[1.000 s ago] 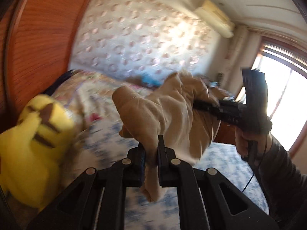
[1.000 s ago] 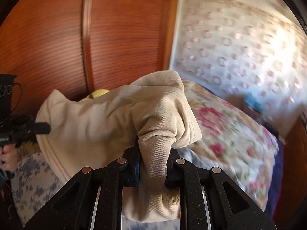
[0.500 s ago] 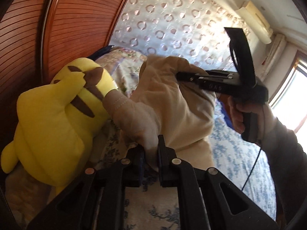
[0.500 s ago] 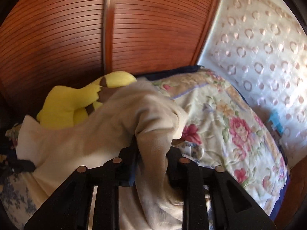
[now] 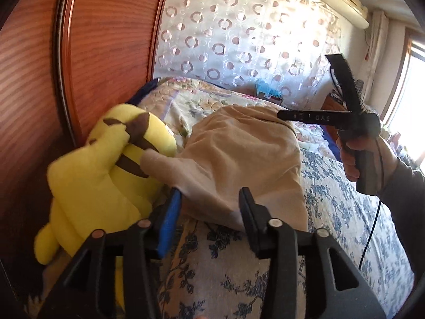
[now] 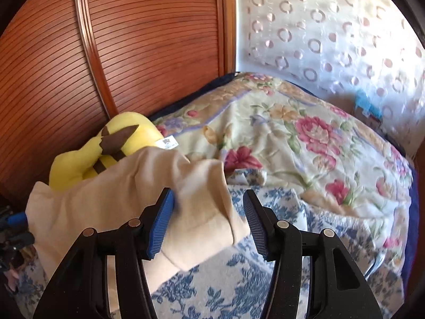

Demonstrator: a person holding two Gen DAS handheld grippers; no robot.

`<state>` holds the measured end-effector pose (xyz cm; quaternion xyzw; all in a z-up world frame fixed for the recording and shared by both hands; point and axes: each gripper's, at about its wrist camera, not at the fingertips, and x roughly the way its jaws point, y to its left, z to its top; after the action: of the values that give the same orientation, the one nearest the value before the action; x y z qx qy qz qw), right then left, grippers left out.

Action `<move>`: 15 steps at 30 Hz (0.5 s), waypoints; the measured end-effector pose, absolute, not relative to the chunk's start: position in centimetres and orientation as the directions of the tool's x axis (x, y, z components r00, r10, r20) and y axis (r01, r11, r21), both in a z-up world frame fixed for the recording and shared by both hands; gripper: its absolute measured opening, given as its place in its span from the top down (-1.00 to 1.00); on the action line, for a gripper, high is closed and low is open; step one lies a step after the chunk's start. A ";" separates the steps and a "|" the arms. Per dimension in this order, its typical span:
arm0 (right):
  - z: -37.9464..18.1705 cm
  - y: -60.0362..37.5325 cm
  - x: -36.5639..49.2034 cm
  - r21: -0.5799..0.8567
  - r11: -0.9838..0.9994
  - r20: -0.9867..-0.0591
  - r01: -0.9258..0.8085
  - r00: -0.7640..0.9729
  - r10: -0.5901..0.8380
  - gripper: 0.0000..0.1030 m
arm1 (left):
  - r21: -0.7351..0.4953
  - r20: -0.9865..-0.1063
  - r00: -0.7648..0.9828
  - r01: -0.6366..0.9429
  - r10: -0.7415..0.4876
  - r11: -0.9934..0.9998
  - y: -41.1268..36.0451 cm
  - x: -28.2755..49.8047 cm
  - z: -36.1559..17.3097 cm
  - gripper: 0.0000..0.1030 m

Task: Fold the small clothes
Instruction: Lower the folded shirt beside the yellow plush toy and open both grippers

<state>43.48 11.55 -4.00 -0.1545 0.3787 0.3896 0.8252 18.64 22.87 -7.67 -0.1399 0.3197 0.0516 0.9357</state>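
A small beige garment [image 5: 244, 159] lies bunched on the blue-flowered bedspread [image 5: 345, 212], one end resting against the yellow plush toy [image 5: 106, 164]. My left gripper [image 5: 209, 199] is open, its jaws wide apart on either side of the garment's near edge. My right gripper [image 6: 208, 204] is open too, with the garment's [image 6: 127, 194] folded end lying between its jaws. In the left wrist view the right gripper's body [image 5: 345, 117] hovers at the garment's far end, held by a hand.
The plush toy [image 6: 106, 148] leans against a ribbed wooden headboard [image 6: 132, 53]. A floral quilt [image 6: 305, 138] is heaped behind the garment. A circle-patterned curtain [image 5: 239, 34] hangs at the back, with a window [image 5: 414, 93] at right.
Both grippers lowered the garment onto the bed beside the plush toy and opened, letting go of it. A second ago it hung in the air between them.
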 end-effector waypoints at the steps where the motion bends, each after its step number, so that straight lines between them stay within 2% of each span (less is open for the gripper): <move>1: -4.0 11.4 43.5 0.032 0.660 -0.745 -0.750 0.422 0.516 -0.07 | -0.221 -0.607 0.794 -0.183 0.011 0.958 22.6 18.3 -7.3 0.01; 8: -2.9 8.8 43.5 0.041 0.721 -0.738 -0.692 0.465 0.489 -0.07 | -0.169 -0.602 0.799 -0.150 0.019 0.974 20.8 16.6 -5.6 -0.03; 15: 0.6 4.6 39.1 0.056 0.727 -0.690 -0.684 0.499 0.523 -0.07 | -0.142 -0.580 0.815 -0.108 0.005 0.984 17.7 14.8 -3.6 -0.03</move>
<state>39.15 4.60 0.62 -0.1129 0.3559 0.3515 0.8585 14.78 17.72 -3.58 -0.0845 0.3028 0.0298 0.9488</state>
